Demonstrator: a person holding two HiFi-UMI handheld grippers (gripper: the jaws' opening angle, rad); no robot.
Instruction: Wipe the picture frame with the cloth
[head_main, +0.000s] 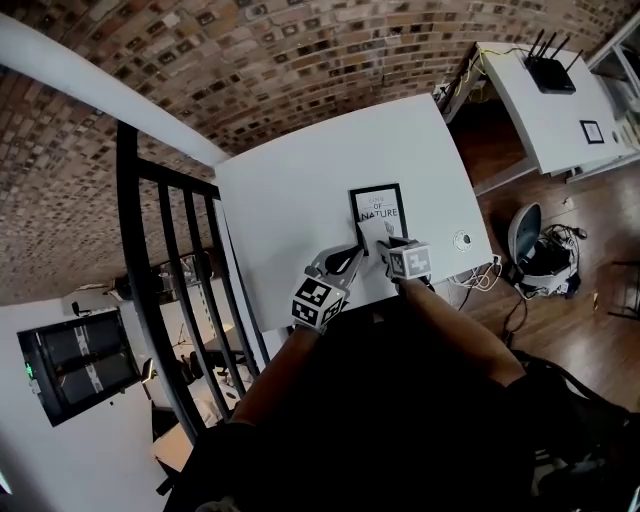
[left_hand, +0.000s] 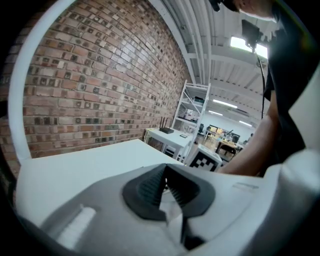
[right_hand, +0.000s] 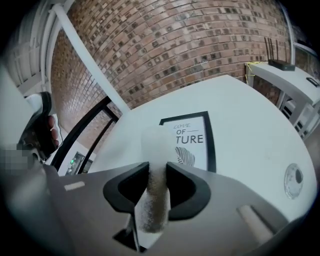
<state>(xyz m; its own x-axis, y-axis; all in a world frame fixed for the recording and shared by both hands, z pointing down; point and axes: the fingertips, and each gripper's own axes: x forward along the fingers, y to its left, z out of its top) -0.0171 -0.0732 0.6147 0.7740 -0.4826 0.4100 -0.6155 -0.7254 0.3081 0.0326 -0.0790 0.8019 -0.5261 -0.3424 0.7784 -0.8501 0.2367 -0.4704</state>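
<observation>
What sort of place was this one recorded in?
Likely an indoor lab or workshop-style office: brick wall, white tables, one carrying a router, and metal shelving with lit workbenches beyond.

A white table (head_main: 300, 190) stands before a brick wall (head_main: 250, 60), with a small round disc (head_main: 462, 240) near its right edge. A black railing (head_main: 150, 270) runs at its left. On a second white desk (head_main: 545, 125) sits a black router (head_main: 550, 73); cables (head_main: 562, 240) lie on the wooden floor (head_main: 590, 330).

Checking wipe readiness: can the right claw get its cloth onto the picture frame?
Probably yes: the right claw holds the cloth at the near edge of the picture frame, and nothing on the table stands between them.
</observation>
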